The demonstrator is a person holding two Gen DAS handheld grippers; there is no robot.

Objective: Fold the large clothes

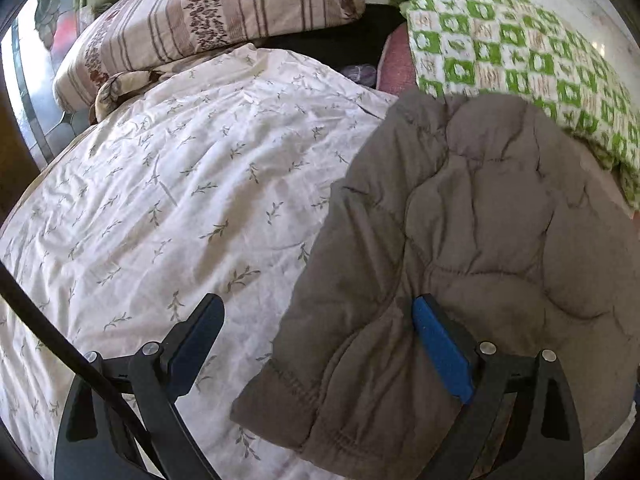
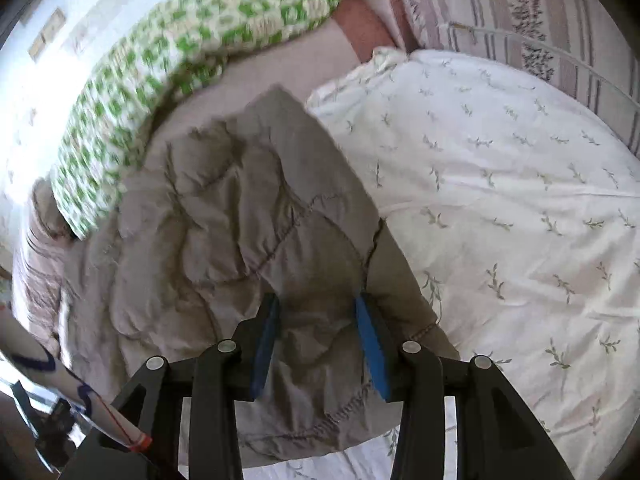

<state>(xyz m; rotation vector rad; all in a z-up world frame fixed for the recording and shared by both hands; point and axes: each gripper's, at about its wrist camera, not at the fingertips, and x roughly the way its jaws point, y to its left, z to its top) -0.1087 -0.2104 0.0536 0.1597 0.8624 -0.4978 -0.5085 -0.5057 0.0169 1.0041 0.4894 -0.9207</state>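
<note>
A grey-brown quilted padded garment lies on a bed covered by a white sheet with a leaf print. In the left wrist view my left gripper stands wide open across the garment's left edge. One finger is over the sheet and the blue-padded one is over the padding. In the right wrist view my right gripper is shut on a bunched fold of the same garment near its hem. Thick fabric fills the gap between the blue pads.
A green-and-white checked quilt lies along the wall beside the garment. A striped floral pillow sits at the head of the bed. A dark cable crosses the left view's lower corner. A window borders the bed.
</note>
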